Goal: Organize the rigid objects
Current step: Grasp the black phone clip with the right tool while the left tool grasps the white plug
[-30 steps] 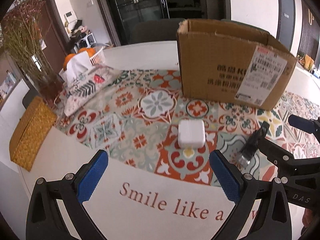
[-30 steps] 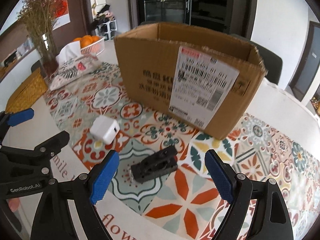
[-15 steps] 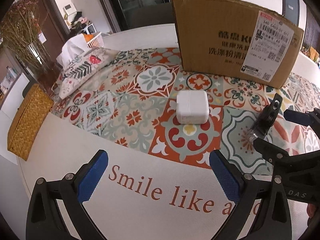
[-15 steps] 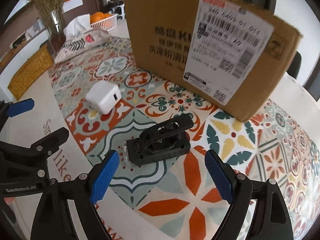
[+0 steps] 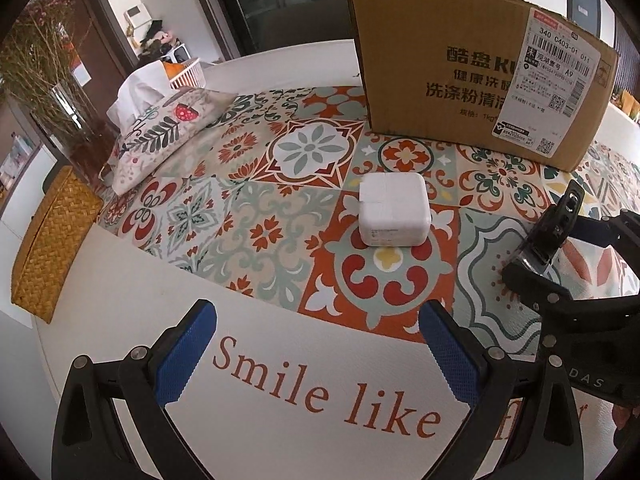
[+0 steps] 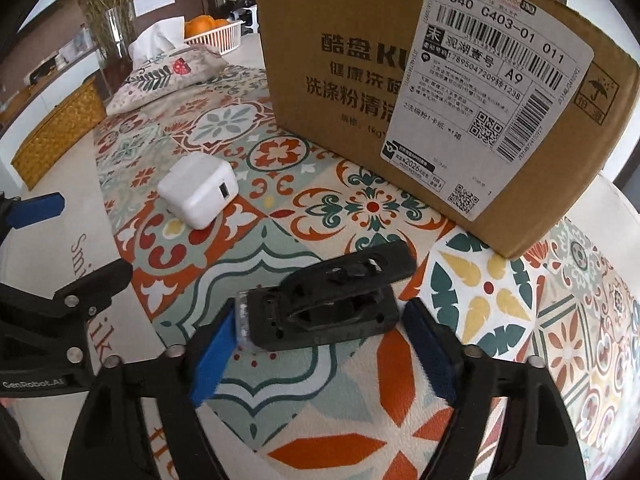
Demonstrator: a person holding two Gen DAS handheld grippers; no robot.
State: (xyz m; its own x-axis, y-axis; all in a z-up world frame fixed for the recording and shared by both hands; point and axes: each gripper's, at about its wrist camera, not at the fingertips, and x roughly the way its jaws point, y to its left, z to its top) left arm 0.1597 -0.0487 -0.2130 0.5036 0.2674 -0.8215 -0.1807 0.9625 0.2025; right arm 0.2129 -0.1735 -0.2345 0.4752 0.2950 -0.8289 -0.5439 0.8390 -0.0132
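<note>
A white charger block [image 5: 394,210] lies on the patterned mat, ahead of my open, empty left gripper [image 5: 316,356]; it also shows in the right wrist view [image 6: 198,191]. A black clip-like object [image 6: 332,300] lies flat on the mat, and my open right gripper [image 6: 320,354] straddles its near end, blue pads [image 6: 212,356] on either side with small gaps. The black object also shows at the right of the left wrist view [image 5: 550,232], with the right gripper's fingers around it. A cardboard box [image 6: 440,92] stands open-topped behind both objects.
A patterned tissue pouch [image 5: 160,132], a glass vase of dried flowers [image 5: 68,120], a woven yellow box [image 5: 48,240] and a white basket of oranges [image 6: 216,32] stand at the left. The mat's white border with red lettering [image 5: 320,396] lies nearest me.
Both grippers have moved forward and lower. The charger is closer to the left gripper, and the right gripper's pads have come around the black object.
</note>
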